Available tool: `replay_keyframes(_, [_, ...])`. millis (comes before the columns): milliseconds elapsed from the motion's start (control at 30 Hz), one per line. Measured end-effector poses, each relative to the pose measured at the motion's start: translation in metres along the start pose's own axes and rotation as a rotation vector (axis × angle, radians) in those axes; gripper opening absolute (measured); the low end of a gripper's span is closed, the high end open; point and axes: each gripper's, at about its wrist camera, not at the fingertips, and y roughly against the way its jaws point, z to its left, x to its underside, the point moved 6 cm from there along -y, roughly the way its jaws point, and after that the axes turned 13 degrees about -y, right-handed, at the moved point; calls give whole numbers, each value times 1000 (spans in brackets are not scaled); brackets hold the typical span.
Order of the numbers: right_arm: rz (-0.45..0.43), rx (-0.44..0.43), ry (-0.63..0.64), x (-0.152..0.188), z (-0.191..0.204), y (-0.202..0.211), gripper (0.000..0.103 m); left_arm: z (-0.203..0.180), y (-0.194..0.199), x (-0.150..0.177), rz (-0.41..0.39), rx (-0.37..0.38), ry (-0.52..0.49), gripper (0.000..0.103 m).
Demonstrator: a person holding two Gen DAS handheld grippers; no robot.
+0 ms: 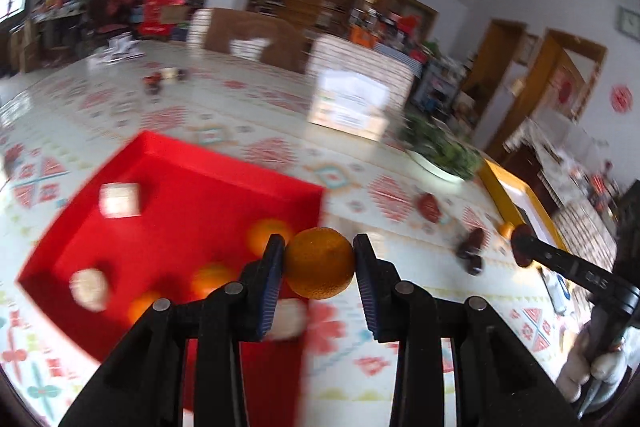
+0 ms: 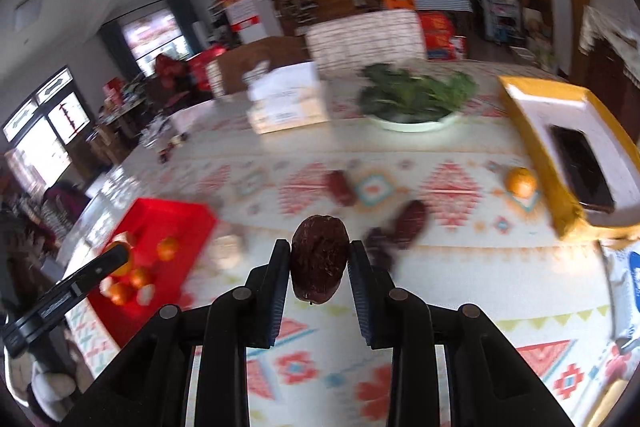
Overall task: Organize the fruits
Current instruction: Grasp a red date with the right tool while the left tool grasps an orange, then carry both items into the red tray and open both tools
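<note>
Two hand-held grippers work a patterned bench, each carrying one piece of fruit. The left gripper point(image 1: 319, 263) has its fingers point(image 1: 272, 267) clenched on a small orange point(image 1: 319, 263), pinched across its middle and lifted clear of the cloth. It hangs just over the near right edge of the red tray point(image 1: 168, 195), which lies below and to the left of the fingers and already holds several oranges point(image 1: 268, 233) and a few pale pieces (too blurred to name).

The right gripper point(image 2: 319, 259) grips a dark, wrinkled date point(image 2: 319, 259) between its fingers point(image 2: 280, 267), the fruit's long axis upright and running along the pads. In the right wrist view the yellow tray point(image 2: 532, 147) sits ahead and to the right, near the bench's far right side, with a dark flat object point(image 2: 580, 171) lying in it. A loose orange point(image 2: 520, 181) rests just beside the tray's near wall, and more dates point(image 2: 408, 223) lie on the cloth between the fingers and that tray.

The left hand is plainly the nearer to the red tray, so its orange likely needs only a short carry leftward past the rim. The right hand faces open cloth ahead, though a bowl of greens point(image 2: 412, 99) stands beyond, and which tray the date belongs in cannot be told.
</note>
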Motion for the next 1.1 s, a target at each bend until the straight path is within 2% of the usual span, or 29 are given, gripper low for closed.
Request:
replay_keyframes(200, [74, -76, 84, 22, 68, -24, 32, 64, 14, 16, 4, -77, 82, 34])
replay_keyframes(500, [201, -137, 186, 58, 147, -83, 32, 122, 7, 28, 36, -133, 138, 34])
replay_keyframes(767, [289, -143, 243, 83, 191, -132, 32, 135, -10, 34, 73, -130, 141, 34])
replay_keyframes(933, [334, -139, 240, 90, 201, -157, 33, 138, -16, 36, 85, -127, 147, 34])
replay_keyframes(1100, [336, -143, 234, 90, 206, -167, 33, 140, -15, 33, 69, -125, 156, 37])
